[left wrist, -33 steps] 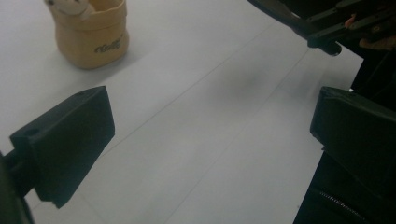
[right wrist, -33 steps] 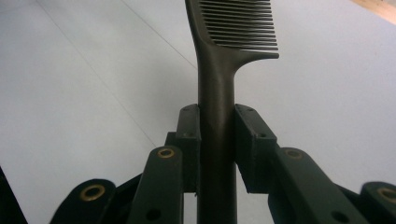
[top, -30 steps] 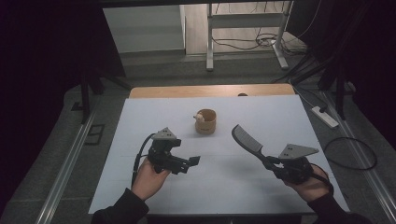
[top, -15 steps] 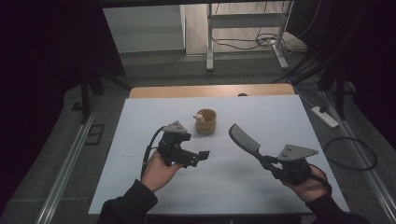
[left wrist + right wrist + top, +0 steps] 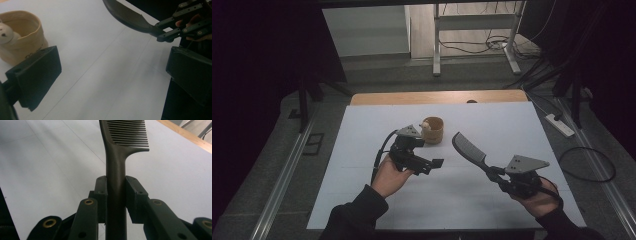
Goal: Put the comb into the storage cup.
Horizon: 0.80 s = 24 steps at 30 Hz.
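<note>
My right hand-held gripper (image 5: 495, 174) pinches the comb (image 5: 468, 148) over open tabletop (image 5: 512, 125); my left hand-held gripper (image 5: 435, 165), spread, hovers beside the cup (image 5: 432, 130).

Seen from the high view: white table (image 5: 362, 150) with a wooden strip along its far edge. Near the middle, toward the far side, a tan cup (image 5: 433, 130) with a small pale figure at its rim. Just in front of and left of the cup, the left gripper (image 5: 434, 164), held in a hand (image 5: 389, 175), jaws apart and pointing right. At the right, the right gripper (image 5: 492, 173), clamped on the handle of a black comb (image 5: 468, 148) slanting up and left toward the cup, well short of it. Grey plates on top of both grippers. Beyond the table, grey floor, a white metal frame (image 5: 472, 30) and loose cables (image 5: 484, 46); a power strip (image 5: 558, 125) on the floor at right.
</note>
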Motion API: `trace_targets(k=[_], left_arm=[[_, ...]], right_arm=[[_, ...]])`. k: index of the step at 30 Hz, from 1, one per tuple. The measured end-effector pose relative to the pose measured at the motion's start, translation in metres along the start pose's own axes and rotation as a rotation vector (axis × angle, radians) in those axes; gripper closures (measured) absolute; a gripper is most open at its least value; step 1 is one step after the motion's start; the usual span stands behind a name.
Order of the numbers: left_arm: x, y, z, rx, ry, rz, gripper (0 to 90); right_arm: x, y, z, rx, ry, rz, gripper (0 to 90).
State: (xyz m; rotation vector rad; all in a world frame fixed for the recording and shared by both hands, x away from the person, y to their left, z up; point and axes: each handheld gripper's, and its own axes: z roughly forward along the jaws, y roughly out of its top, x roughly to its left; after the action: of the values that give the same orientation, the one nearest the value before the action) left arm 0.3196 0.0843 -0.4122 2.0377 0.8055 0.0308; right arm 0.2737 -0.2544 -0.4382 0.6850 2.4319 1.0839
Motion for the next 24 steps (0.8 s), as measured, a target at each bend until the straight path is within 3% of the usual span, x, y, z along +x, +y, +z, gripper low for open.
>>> trace_targets(k=[9, 17, 24], left_arm=[[0.000, 0.001, 0.011, -0.015, -0.073, -0.025, 0.1], [-0.003, -0.001, 0.016, -0.013, -0.085, -0.025, 0.0], [-0.002, -0.002, 0.019, -0.022, -0.125, -0.064, 0.0]], right_arm=[[0.009, 0.004, 0.001, -0.019, 0.014, -0.021, 72.2], [0.018, 0.008, 0.004, -0.027, 0.034, -0.044, 72.3], [0.027, 0.011, 0.005, -0.038, 0.045, -0.068, 72.2]])
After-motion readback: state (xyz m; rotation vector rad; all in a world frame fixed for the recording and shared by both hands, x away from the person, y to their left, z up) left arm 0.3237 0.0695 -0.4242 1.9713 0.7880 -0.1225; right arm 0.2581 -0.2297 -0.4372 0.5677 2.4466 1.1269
